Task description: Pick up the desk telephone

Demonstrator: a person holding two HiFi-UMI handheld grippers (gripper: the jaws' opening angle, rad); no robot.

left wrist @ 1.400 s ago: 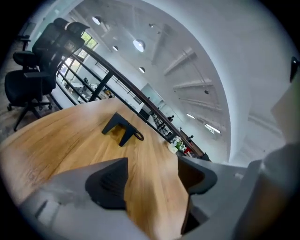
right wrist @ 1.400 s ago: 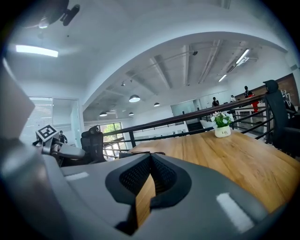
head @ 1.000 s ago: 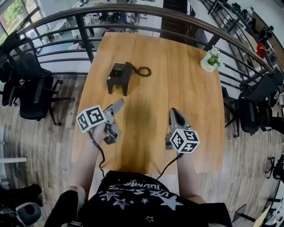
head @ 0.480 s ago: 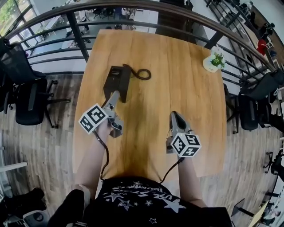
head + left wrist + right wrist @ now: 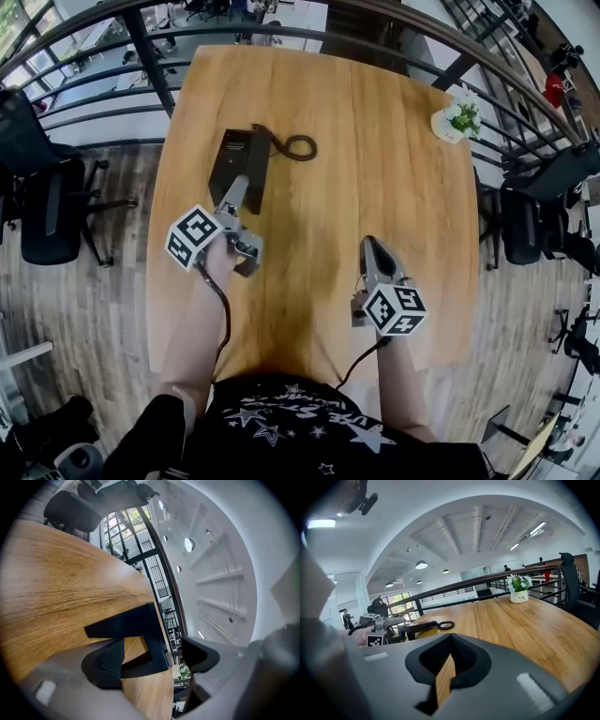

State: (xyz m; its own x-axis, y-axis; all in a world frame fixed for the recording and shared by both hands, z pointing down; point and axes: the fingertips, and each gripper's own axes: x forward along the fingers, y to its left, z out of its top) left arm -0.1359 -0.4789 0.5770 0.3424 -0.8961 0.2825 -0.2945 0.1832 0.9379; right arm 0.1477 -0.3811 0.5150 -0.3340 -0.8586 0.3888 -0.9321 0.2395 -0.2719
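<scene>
The phone (image 5: 239, 159) is black. It sits on the far left part of a big wooden table (image 5: 375, 169). It is flat on the wood, with its long side pointing from near to far. A curly black cord (image 5: 298, 147) lies in a ring just to the right of its far end.

The left gripper (image 5: 234, 192) is right at the near end of the phone. It points away from the person and a little down. In the left gripper view, the left gripper (image 5: 152, 660) has its two black pads (image 5: 105, 663) spread wide, and they are opening more. The phone (image 5: 136, 630) shows in the gap between them. The pads do not press on it, and the phone rests on the table.

The right gripper (image 5: 373, 246) is on the near right side of the table, well apart from the phone. In the right gripper view, the right gripper (image 5: 449, 660) has its jaws pressed together, with nothing between them but a thin strip of table. Far off to the left in that view are the phone (image 5: 417, 626) and its cord (image 5: 446, 625).

A small white pot of flowers (image 5: 455, 122) stands at the far right corner of the table. A dark railing (image 5: 281, 33) curves round the far side. A black chair (image 5: 47, 206) stands on the floor to the left.
</scene>
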